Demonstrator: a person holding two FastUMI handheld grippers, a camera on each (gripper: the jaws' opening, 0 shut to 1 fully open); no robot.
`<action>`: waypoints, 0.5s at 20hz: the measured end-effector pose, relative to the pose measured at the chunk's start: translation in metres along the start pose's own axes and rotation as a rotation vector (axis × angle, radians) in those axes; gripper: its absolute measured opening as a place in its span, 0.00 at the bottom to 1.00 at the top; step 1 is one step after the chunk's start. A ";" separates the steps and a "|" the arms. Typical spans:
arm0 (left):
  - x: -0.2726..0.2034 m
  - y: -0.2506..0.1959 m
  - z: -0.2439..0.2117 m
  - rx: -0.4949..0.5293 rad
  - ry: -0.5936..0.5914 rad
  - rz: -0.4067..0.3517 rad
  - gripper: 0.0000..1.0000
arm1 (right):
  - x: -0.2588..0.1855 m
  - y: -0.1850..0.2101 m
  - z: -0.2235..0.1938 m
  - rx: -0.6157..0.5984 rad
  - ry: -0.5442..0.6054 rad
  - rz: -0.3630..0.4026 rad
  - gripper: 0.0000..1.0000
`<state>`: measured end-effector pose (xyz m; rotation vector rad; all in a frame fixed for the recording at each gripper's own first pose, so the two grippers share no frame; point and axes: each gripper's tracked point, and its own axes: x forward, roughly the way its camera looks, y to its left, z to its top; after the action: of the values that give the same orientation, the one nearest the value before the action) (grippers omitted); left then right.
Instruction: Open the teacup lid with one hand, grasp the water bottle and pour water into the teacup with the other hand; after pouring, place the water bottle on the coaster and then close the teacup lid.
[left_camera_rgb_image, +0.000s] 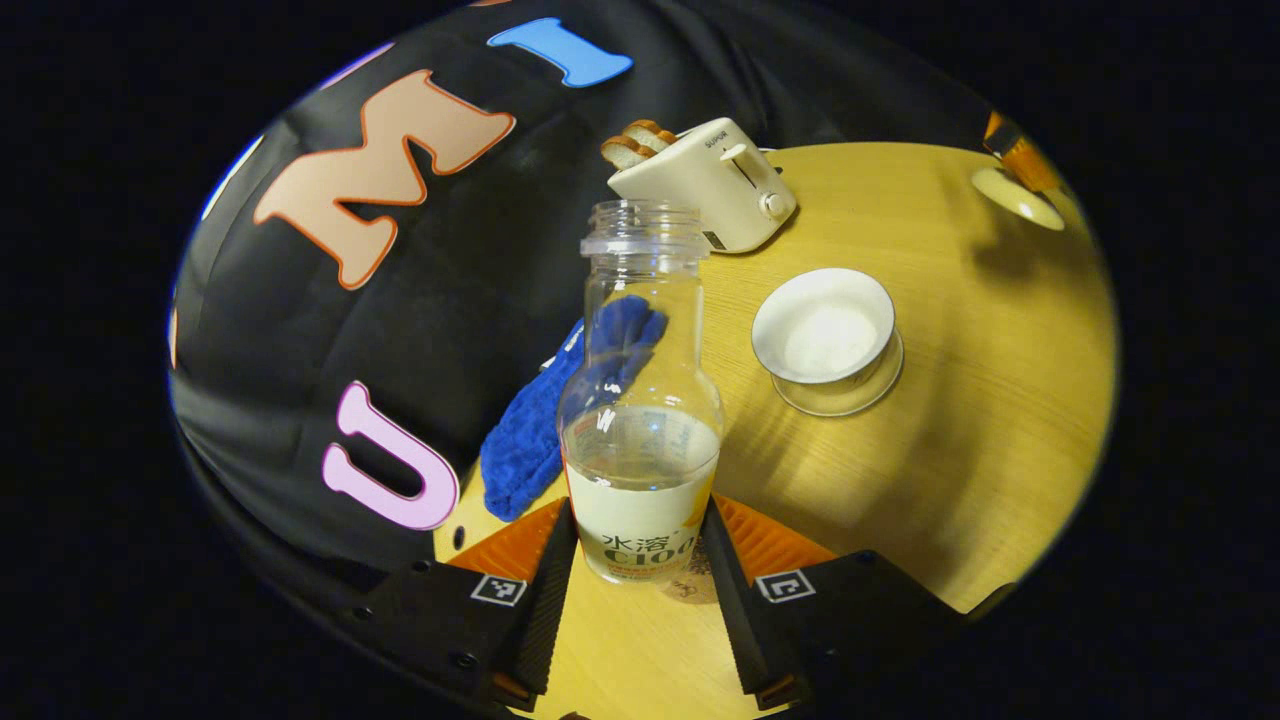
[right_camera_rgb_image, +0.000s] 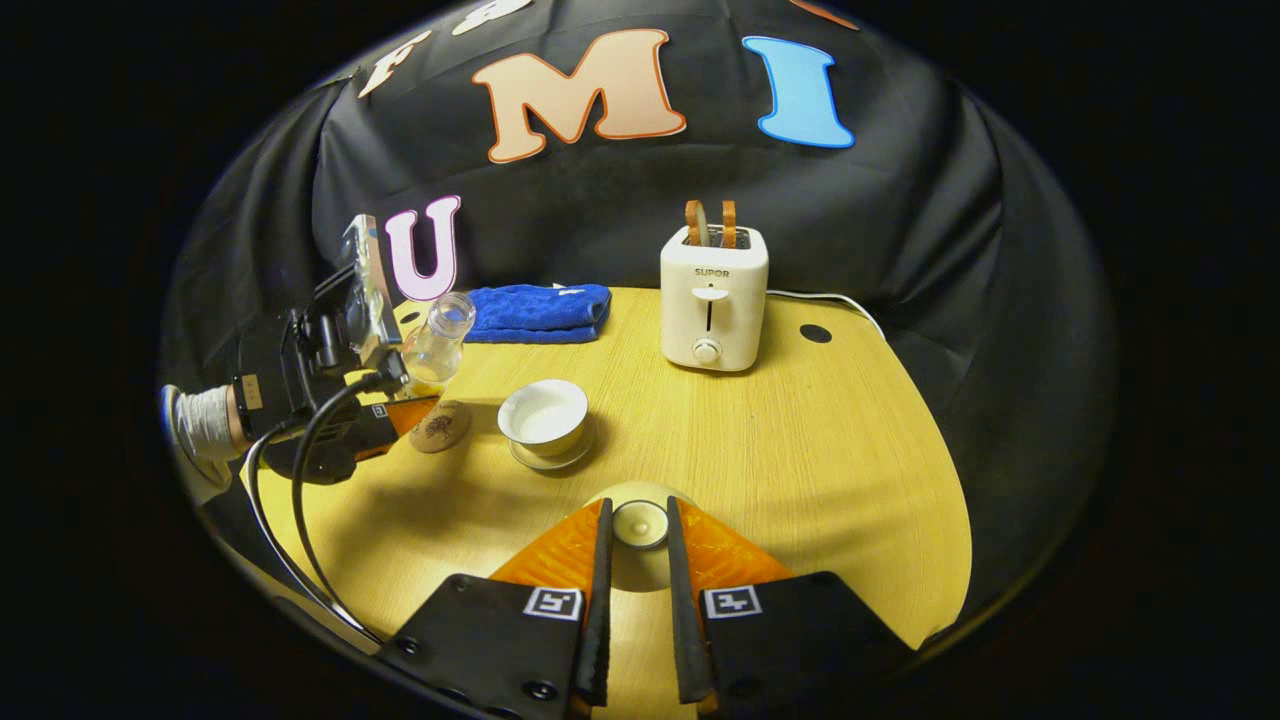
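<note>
My left gripper (left_camera_rgb_image: 638, 560) is shut on a clear, uncapped water bottle (left_camera_rgb_image: 640, 400), about half full, held a little above a round brown coaster (left_camera_rgb_image: 690, 585) partly hidden behind it. The white teacup (left_camera_rgb_image: 825, 335) stands open on its saucer to the right, holding water. In the right gripper view, my right gripper (right_camera_rgb_image: 638, 525) is shut on the knob of the white teacup lid (right_camera_rgb_image: 640, 520), held above the table in front of the teacup (right_camera_rgb_image: 545, 412). The left gripper (right_camera_rgb_image: 400, 405) holds the bottle (right_camera_rgb_image: 438, 345) tilted over the coaster (right_camera_rgb_image: 440, 427), left of the cup.
A white toaster (right_camera_rgb_image: 712, 300) with bread slices stands at the back of the round wooden table (right_camera_rgb_image: 780, 450). A folded blue towel (right_camera_rgb_image: 540, 310) lies at the back left. A black cable (right_camera_rgb_image: 300, 500) trails from the left gripper. A hole (right_camera_rgb_image: 815, 333) sits right of the toaster.
</note>
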<state>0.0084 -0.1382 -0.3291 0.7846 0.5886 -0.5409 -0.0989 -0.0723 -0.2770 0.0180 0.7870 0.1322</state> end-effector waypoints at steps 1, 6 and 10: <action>0.001 -0.004 0.000 -0.041 -0.012 -0.011 0.68 | 0.000 0.002 0.002 -0.004 -0.001 -0.003 0.31; 0.003 -0.005 -0.003 -0.292 -0.061 -0.029 0.68 | -0.002 0.011 0.006 -0.023 0.006 -0.020 0.28; 0.007 0.004 -0.012 -0.474 -0.091 -0.013 0.69 | -0.005 0.015 0.008 -0.039 0.015 -0.036 0.30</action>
<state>0.0124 -0.1285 -0.3388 0.3066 0.6071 -0.4233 -0.0983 -0.0575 -0.2674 -0.0344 0.7993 0.1138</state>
